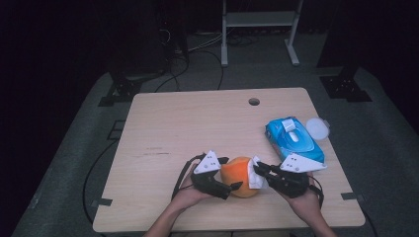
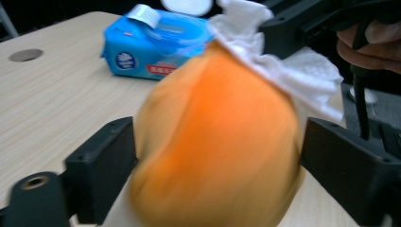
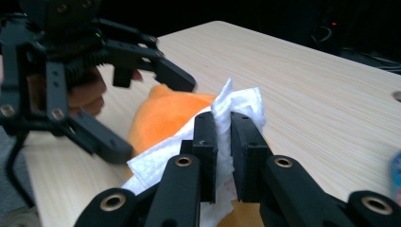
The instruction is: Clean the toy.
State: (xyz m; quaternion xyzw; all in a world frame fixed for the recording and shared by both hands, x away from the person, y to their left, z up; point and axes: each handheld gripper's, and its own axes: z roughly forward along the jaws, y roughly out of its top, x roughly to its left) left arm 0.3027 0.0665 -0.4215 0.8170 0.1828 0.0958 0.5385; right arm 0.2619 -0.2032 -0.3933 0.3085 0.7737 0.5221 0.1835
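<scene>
Left tongs [image 1: 232, 174] clamped around an orange fruit [image 1: 238, 174] low on the table [image 1: 197, 123]. Right tongs [image 1: 258, 168] just beside, pinching a white wipe [image 1: 256, 178] against its far side. Beyond them, blue wipes pack [image 1: 292, 137], round white lid [image 1: 317, 128].

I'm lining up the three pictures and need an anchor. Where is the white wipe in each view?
High view: white wipe low centre, against the orange object.
Left gripper view: upper right, draped on the object.
Right gripper view: centre, pinched by right gripper.
Shared landmark: the orange object.
</scene>
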